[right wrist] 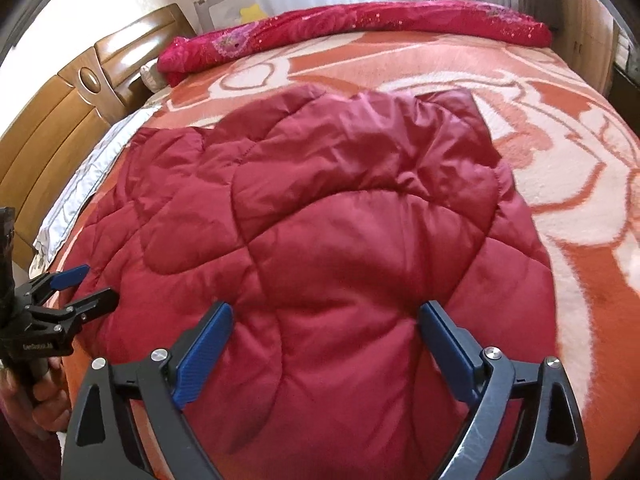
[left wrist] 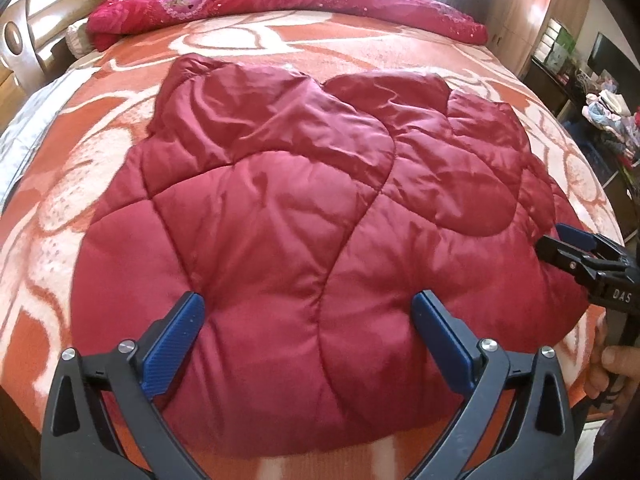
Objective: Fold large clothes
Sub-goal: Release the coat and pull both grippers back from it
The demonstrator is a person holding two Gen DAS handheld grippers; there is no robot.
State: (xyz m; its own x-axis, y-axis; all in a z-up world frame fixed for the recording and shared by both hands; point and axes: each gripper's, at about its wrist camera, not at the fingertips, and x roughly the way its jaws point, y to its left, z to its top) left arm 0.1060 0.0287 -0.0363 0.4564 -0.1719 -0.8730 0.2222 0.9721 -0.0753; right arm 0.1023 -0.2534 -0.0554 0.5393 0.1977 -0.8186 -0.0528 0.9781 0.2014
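The jaws of both tools stand spread wide with nothing between them: the left gripper [left wrist: 306, 312] fills the bottom of the left wrist view, and the right gripper [right wrist: 326, 322] fills the bottom of the right wrist view, each with blue pads hanging just above the garment. The wide bed covered in an orange and white patterned blanket [left wrist: 52, 216] takes up most of both frames. On it, in the centre of each view, lies the large dark red quilted puffy jacket [left wrist: 280, 220], spread flat with curved stitching lines and creases, its lower edge near the bottom of the frame. Along the top of the frame, at the far edge of the bed, stretches a rolled crimson floral quilt [left wrist: 280, 4]. A brown wooden headboard [right wrist: 60, 120] stands at the left of the frame. In the left wrist view, the right tool also shows at the right edge of the frame, over the jacket's side
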